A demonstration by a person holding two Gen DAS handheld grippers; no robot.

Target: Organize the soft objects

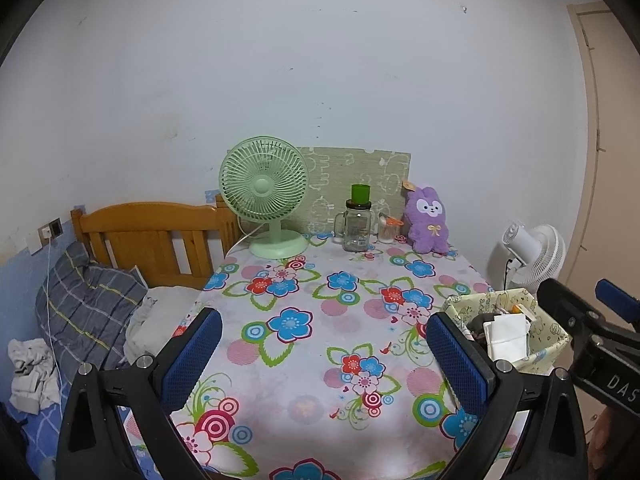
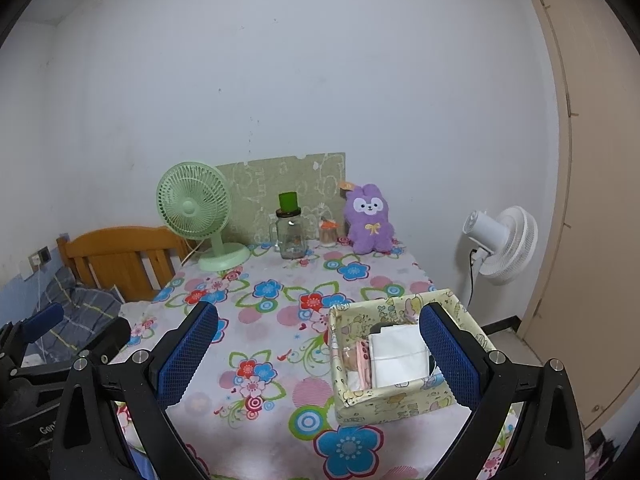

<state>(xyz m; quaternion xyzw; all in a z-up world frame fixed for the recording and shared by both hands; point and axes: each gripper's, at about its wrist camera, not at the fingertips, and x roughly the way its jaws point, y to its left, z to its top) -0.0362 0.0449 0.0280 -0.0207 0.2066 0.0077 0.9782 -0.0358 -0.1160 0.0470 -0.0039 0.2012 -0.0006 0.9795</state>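
Note:
A purple plush bunny [image 1: 427,220] [image 2: 369,220] sits upright at the table's far right, against a green patterned board. A pale yellow fabric basket [image 2: 384,398] [image 1: 554,334] stands on the near right of the flowered table; it holds a white folded cloth [image 2: 398,356], pink items and something dark. My left gripper [image 1: 324,354] hovers open over the table's near middle, nothing between its blue pads. My right gripper [image 2: 318,354] is open too, its right finger [image 2: 448,360] in front of the basket's right side. Each gripper shows at the edge of the other's view.
A green desk fan [image 1: 264,196], a glass jar with a green lid [image 1: 357,220] and a small glass of sticks [image 1: 387,230] line the table's far edge. A wooden bed with bedding [image 1: 92,304] lies left. A white floor fan [image 2: 502,244] and a door stand right.

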